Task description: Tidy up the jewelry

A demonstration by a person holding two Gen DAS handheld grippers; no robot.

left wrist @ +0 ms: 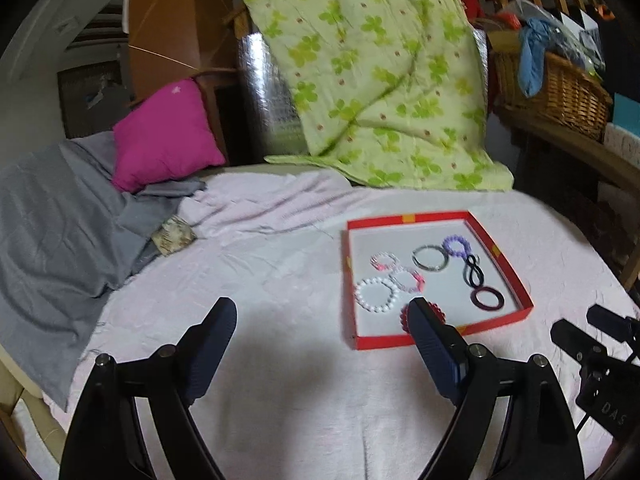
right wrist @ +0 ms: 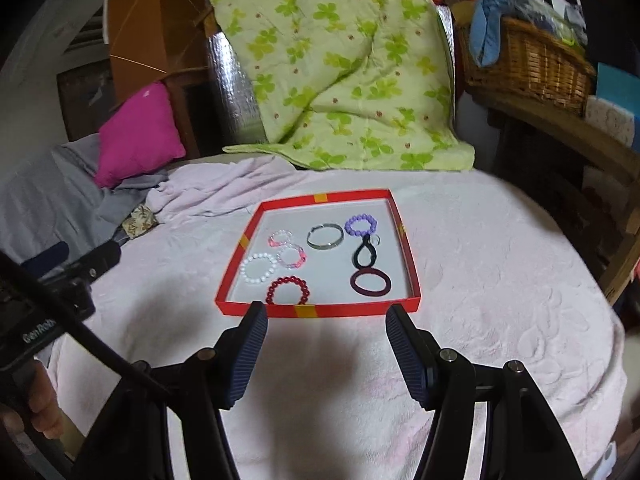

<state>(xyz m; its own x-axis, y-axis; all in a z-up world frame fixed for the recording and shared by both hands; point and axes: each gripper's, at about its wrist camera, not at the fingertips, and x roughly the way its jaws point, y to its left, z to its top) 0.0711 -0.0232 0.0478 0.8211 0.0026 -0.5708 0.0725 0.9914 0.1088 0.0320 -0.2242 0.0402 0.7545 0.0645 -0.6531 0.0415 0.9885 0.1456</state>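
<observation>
nearest the cameras, both tongs hang over a pale pink bedspread with nothing between their pads. the left gripper has its jaws spread wide over bare cloth, its right finger overlapping the near edge of the tray in the left wrist view. the right gripper stands with its jaws apart too, a little narrower, its fingertips just short of the tray's near wall. each tool shows at the edge of the other's view, and part of a hand grips the left tool's handle.

just beyond the fingertips lies a shallow red tray with a pale floor, flat on the bedspread. all the jewelry lies inside it: a dark red bead bracelet by the near wall, a white bead bracelet to its left, two pink bracelets touching each other behind, a silver bangle mid-tray, a purple bead bracelet toward the far right corner, a black twisted loop below it, and a dark oval ring near the right wall.

farther off, a grey blanket and a magenta pillow lie at the left, a green floral quilt hangs behind the tray, and a wicker basket sits on a shelf at the right.
</observation>
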